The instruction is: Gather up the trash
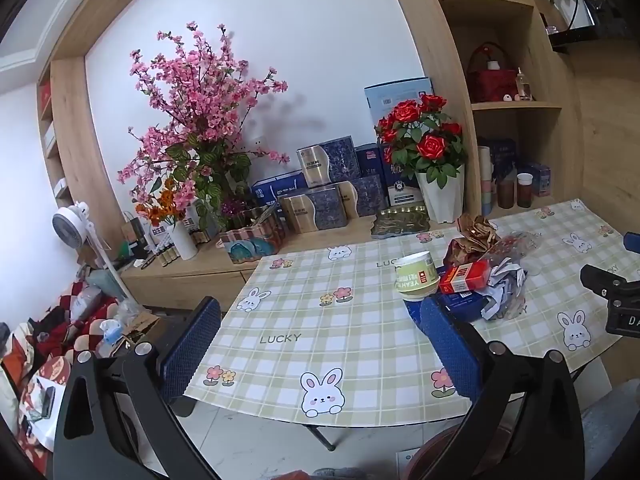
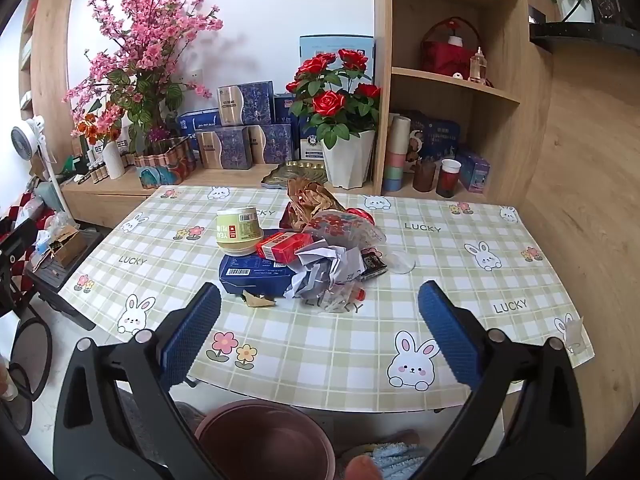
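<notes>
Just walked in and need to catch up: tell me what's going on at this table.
A person is clearing rubbish with a pair of tongs in each hand. Both the left tongs and the right tongs are wide open and empty, hanging over the near edge of the checked table. The pile is untouched: an upturned green cup, a red box on a blue box, crumpled paper and brown wrapping. A reddish-brown bin waits below the table edge.
</notes>
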### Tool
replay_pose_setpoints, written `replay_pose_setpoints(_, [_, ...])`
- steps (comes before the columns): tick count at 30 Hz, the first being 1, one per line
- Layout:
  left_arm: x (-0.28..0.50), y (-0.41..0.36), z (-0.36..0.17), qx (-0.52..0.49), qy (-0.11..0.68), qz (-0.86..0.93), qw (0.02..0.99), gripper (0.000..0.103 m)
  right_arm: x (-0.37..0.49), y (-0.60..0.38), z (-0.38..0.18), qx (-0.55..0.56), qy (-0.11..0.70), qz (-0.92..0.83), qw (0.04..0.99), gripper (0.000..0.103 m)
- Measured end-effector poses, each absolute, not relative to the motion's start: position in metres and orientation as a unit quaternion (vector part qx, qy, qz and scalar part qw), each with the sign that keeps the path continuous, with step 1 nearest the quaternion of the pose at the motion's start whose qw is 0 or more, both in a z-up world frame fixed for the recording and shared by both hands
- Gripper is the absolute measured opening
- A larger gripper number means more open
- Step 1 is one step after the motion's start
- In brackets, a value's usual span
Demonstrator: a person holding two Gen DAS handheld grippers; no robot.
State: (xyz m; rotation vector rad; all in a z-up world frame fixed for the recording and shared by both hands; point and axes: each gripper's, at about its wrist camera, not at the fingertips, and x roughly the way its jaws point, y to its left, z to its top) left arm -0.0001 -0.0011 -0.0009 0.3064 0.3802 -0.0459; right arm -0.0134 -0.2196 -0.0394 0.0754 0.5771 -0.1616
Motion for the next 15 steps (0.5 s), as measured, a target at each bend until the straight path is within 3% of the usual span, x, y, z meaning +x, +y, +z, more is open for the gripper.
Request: replay_pose_setpoints(15, [0.003, 0.0, -0.006, 0.15, 0.2, -0.022, 0.968, 0.098, -0.01, -0.22, -0.04, 0.036, 0.287, -0.078, 0.954, 0.097])
